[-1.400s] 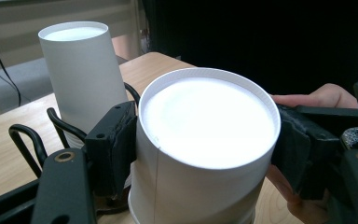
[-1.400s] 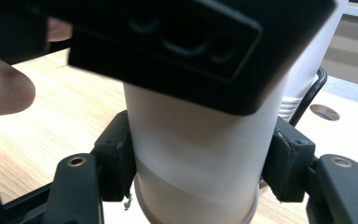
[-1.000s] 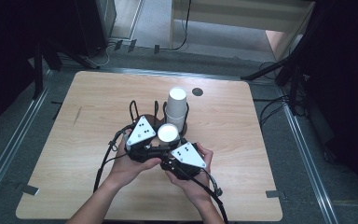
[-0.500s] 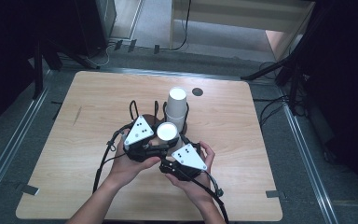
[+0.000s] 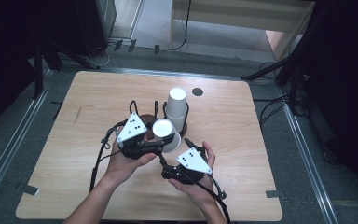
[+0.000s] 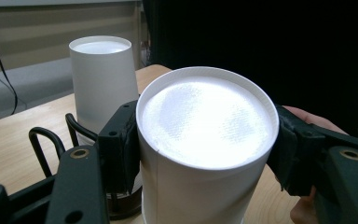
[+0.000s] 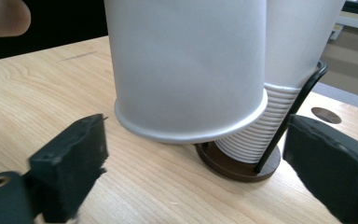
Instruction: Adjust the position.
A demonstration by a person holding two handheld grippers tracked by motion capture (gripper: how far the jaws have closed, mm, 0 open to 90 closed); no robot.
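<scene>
"Cup position first. Where is it?"

"Upside down, base up, in the left tool point(image 5: 161, 140). Its two black jaws press the wall of the held cup point(image 5: 164, 132) from either side, seen plainly in the left gripper view. It hangs just above the worktop point(image 5: 242, 140), near the middle, just on the near side of the cup stack point(image 5: 177, 108) in its wire holder point(image 5: 161, 108)."

"And the right tool?"

"The right tool point(image 5: 186, 142) has its jaws spread wide, holding nothing. In the right gripper view the cup's rolled rim point(image 7: 191, 128) sits between and just beyond those jaws, a little above them, and clear of the wood."

"So which way does the cup lie from it?"

"Straight ahead, to the far left of the right hand point(image 5: 193, 179). The cup's long axis stands roughly upright, mouth down, so the rim end faces the worktop and the right tool comes at it from the near side, low."

"Which hand is nearer?"

"The left already has it. The right is just beside, so my guess is a handover or a hold at the rim end, with the jaws closing across the wall."

"Any risk?"

"Thin paper; a hard squeeze would likely dent it."
</scene>
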